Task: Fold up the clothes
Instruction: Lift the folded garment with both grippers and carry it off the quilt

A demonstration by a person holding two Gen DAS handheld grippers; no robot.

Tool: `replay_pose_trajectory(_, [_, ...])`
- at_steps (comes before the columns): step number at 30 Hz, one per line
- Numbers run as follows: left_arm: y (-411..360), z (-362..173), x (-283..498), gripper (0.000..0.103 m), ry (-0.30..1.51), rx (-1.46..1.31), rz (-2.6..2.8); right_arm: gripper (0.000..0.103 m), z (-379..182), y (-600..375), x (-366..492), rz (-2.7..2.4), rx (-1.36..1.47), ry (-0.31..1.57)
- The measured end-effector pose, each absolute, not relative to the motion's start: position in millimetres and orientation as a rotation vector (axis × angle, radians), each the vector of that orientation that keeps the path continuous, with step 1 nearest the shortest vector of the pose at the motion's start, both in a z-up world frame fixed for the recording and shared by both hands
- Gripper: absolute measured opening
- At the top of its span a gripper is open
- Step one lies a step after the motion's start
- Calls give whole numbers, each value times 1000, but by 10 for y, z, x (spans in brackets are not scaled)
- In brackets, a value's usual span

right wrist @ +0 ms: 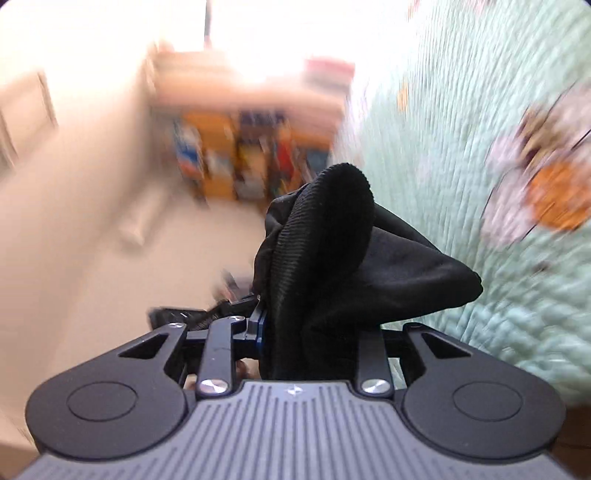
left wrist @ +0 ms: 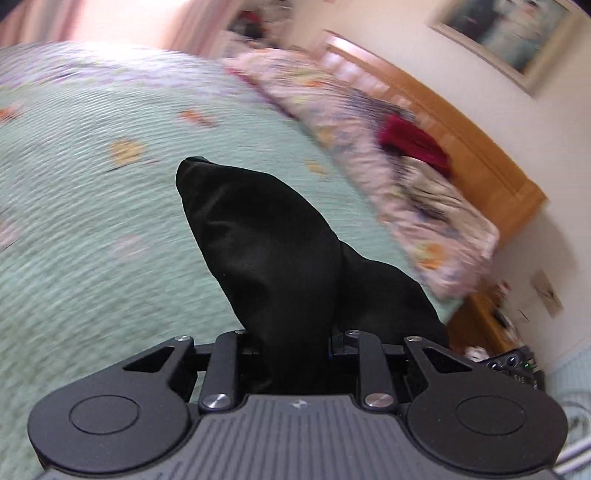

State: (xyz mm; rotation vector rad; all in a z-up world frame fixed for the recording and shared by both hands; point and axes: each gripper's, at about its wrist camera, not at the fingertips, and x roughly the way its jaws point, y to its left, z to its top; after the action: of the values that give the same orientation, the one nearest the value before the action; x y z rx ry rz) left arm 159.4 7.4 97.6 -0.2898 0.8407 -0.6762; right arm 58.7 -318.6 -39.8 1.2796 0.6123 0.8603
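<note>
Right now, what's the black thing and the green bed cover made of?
Black garment: looks like soft matte knit fabric, judging by the ribbed band and limp folds. Green bed cover: probably quilted cotton-like cloth, with stitched rows and flower prints, though blur hides the detail.

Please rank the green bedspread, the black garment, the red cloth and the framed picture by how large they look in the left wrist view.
1. Green bedspread
2. Black garment, enlarged by nearness to the camera
3. Framed picture, partly cropped
4. Red cloth

The last two look close, so their order is unsure.
</note>
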Motion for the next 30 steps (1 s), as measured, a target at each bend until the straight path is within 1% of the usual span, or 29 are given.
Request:
replay_pose_trajectory(2, [-641, 1257, 1626, 27, 819, -226, -795, 31, -276, -3714, 308, 812, 1345, 486])
replay_pose_trajectory(5, [-1732, 1601, 1681, 27, 803, -151, -960, 31, -59, -4519, -259, 706, 1371, 275])
replay_pose_trajectory(8, [-2863, 1785, 1607, 27, 815, -95, -1109, 31, -104, -5004, -859, 560, 1386, 150])
replay_pose_trajectory(14, [-4762, 1638, 1123, 27, 905, -20, -1358, 31, -228, -5936, -2062, 261, 1396, -85])
replay_pose_trajectory(18, [-5774, 1254, 692, 27, 995, 62, -1443, 31, -310, -6558, -2864, 61, 1386, -240])
replay_pose_trajectory(20, [-6125, 982, 511, 29, 1035, 87, -1454, 31, -415, -6772, -3192, -39, 1392, -298])
replay_pose_trajectory(22, [-6366, 636, 440, 34, 1083, 93, -1423, 31, -614, -6828, -3366, -154, 1404, -316])
replay_pose_trajectory(24, [-6606, 289, 369, 53, 1130, 98, -1392, 32, -814, -6870, -3490, -302, 1388, -309])
replay_pose_trajectory(25, [-6692, 124, 352, 59, 1144, 105, -1365, 33, -913, -6892, -3553, -376, 1379, -305])
replay_pose_trajectory(27, [-6665, -85, 380, 64, 1114, 127, -1283, 35, -1097, -6888, -3578, -541, 1339, -257])
replay_pose_trajectory(28, [-6618, -136, 419, 66, 1106, 133, -1263, 37, -1193, -6871, -3581, -601, 1337, -241])
replay_pose_trajectory(30, [-6474, -150, 527, 68, 1099, 118, -1223, 45, -1325, -6847, -3599, -682, 1347, -225])
